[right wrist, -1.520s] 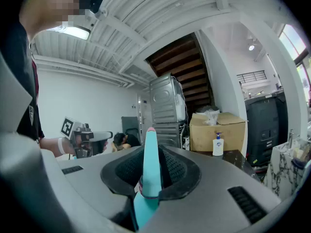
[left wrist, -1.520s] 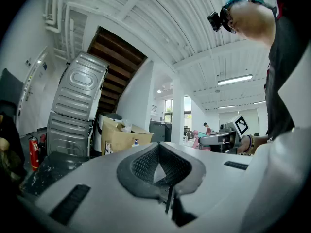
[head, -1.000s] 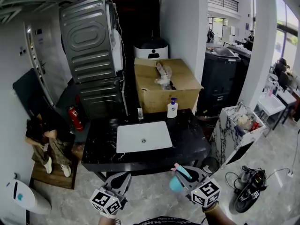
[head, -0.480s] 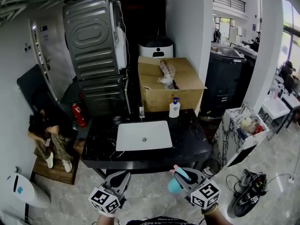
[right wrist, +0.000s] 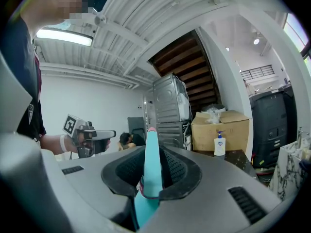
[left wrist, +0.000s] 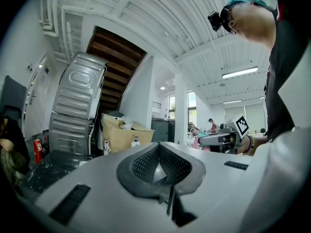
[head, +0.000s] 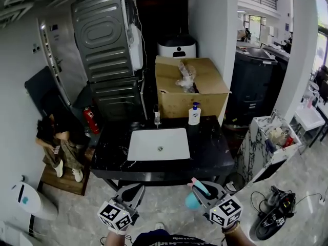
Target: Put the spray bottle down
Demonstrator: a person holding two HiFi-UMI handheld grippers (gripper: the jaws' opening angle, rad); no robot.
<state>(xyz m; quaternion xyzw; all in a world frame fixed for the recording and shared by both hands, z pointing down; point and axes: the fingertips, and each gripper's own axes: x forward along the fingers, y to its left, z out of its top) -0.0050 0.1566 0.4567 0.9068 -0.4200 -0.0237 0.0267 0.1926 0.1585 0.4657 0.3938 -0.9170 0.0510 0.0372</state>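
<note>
At the far left a person (head: 54,143) crouched on the floor, with a red extinguisher (head: 91,121) just beside them and a tall grey metal unit (head: 105,40) standing behind. You held your left gripper (head: 134,191) low and roughly level in front of the black counter (head: 207,158) and well short of it; its jaws were closed together, with nothing between them. A white sink (head: 159,144) was set into the middle of the counter, with a small bottle (head: 157,116) at its back edge. Behind the counter stood an open cardboard box (head: 190,88), and a white pump bottle (head: 194,114) stood on the counter's back edge in front of it. To the right of your left gripper, your right gripper (head: 202,191) was also short of the counter, its jaws at a narrow gap and clamped on the teal spray bottle (head: 192,201). The bottle was off the counter, its pink-tipped end poking out past the pads towards the sink. Further right stood a marbled stand (head: 259,155) with clutter on top, and a tangle of cables (head: 274,217) lay on the floor.
</note>
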